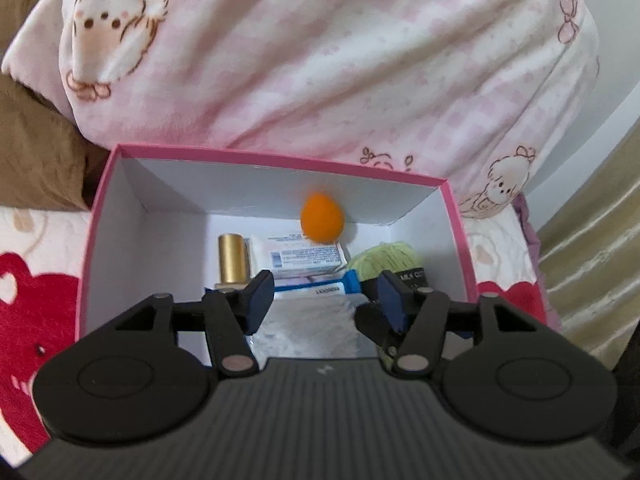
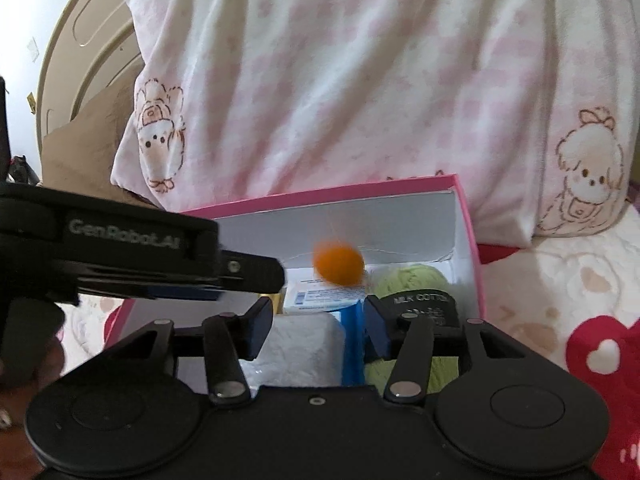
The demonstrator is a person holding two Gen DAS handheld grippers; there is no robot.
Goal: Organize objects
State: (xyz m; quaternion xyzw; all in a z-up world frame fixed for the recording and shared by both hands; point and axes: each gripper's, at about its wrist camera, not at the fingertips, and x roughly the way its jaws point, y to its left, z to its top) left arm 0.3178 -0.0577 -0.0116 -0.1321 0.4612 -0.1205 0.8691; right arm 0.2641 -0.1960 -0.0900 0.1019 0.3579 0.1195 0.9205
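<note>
A pink box [image 1: 93,216] with white inner walls stands on the bed; it also shows in the right wrist view [image 2: 468,216]. Inside lie a gold cylinder [image 1: 232,258], a white labelled packet [image 1: 298,258], a blue-edged tissue pack [image 1: 320,292], green yarn [image 1: 384,260] and a white soft pack [image 2: 300,340]. An orange egg-shaped sponge [image 1: 322,218] is blurred above the contents near the back wall, also in the right wrist view [image 2: 339,261]. My left gripper [image 1: 324,300] is open and empty over the box. My right gripper [image 2: 316,324] is open and empty over the box. The left gripper's body [image 2: 140,256] crosses the right view.
A pink checked plush blanket [image 1: 340,60] with puppy prints is piled behind the box. A brown pillow [image 1: 36,152] lies at the left. The bed cover [image 2: 560,280] is cream with red hearts. A beige headboard [image 2: 84,52] stands at the back left.
</note>
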